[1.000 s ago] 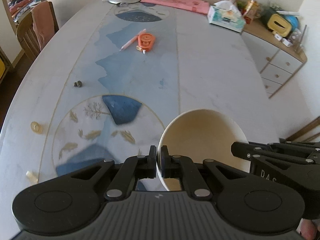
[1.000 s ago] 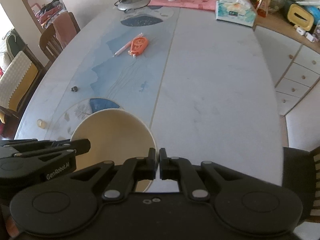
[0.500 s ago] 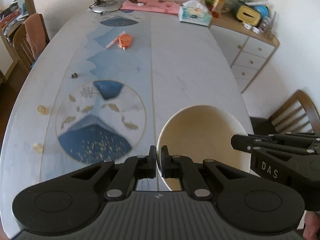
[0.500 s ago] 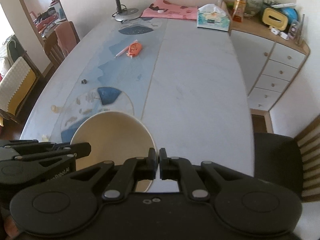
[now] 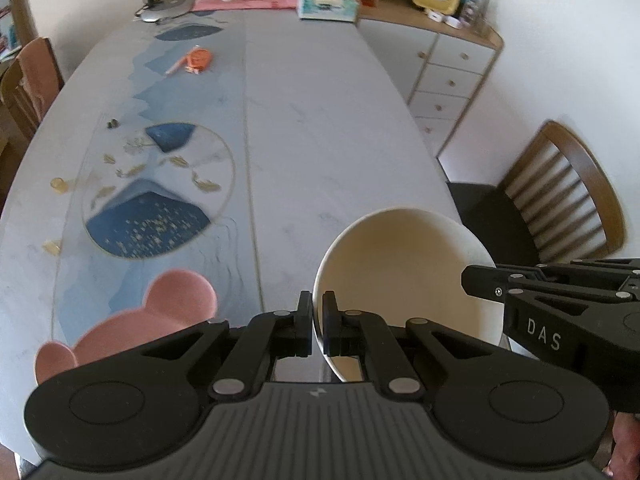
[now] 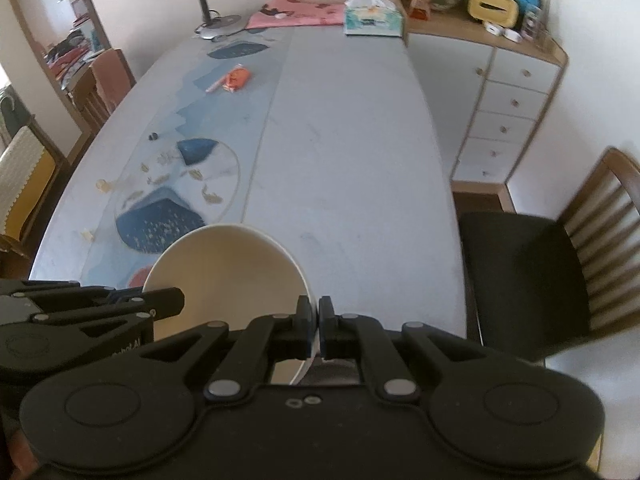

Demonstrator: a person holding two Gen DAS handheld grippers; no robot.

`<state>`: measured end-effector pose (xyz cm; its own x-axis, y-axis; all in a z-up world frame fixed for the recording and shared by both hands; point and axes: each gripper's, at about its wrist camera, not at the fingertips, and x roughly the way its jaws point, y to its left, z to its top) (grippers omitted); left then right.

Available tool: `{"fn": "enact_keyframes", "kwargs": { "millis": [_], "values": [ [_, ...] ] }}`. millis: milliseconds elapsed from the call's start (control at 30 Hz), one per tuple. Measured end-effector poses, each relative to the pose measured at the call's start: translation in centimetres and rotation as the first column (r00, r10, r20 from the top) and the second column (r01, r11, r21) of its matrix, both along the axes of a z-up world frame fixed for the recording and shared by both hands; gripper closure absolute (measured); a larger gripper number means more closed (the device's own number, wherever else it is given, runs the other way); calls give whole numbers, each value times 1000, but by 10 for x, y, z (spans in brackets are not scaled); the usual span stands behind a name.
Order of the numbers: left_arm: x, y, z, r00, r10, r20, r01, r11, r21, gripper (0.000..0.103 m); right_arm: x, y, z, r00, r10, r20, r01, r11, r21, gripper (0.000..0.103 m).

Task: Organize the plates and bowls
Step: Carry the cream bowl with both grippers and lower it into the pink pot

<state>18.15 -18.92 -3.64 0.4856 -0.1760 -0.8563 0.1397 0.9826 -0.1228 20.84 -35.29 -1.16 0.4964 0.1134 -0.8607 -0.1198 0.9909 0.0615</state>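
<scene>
A cream bowl (image 5: 404, 268) is held in the air above the near end of the table (image 5: 320, 128). My left gripper (image 5: 317, 312) is shut on its left rim. My right gripper (image 6: 314, 316) is shut on its right rim; the bowl also shows in the right wrist view (image 6: 228, 268). A pink bear-shaped plate (image 5: 160, 316) lies on the table below and left of the bowl, partly hidden by my left gripper. A sliver of it shows in the right wrist view (image 6: 138, 278).
An orange tape dispenser (image 5: 198, 58) and a pen lie far up the table. A lamp base (image 5: 164, 10), pink cloth and tissue box (image 5: 328, 4) sit at the far end. A drawer cabinet (image 5: 452, 76) and a chair (image 5: 540, 208) stand on the right.
Both grippers have lifted and pulled back with the bowl, so more of the table shows. The pink bear plate has come into view below.
</scene>
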Motion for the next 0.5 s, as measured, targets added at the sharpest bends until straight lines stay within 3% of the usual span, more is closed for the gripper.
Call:
{"fn": "enact_keyframes", "kwargs": {
  "millis": [500],
  "values": [
    [-34,-47,-41,995,-101,-19,101,994,39,100,-44,-44,-40,995,-77,-64,79,997,22,99]
  ]
}}
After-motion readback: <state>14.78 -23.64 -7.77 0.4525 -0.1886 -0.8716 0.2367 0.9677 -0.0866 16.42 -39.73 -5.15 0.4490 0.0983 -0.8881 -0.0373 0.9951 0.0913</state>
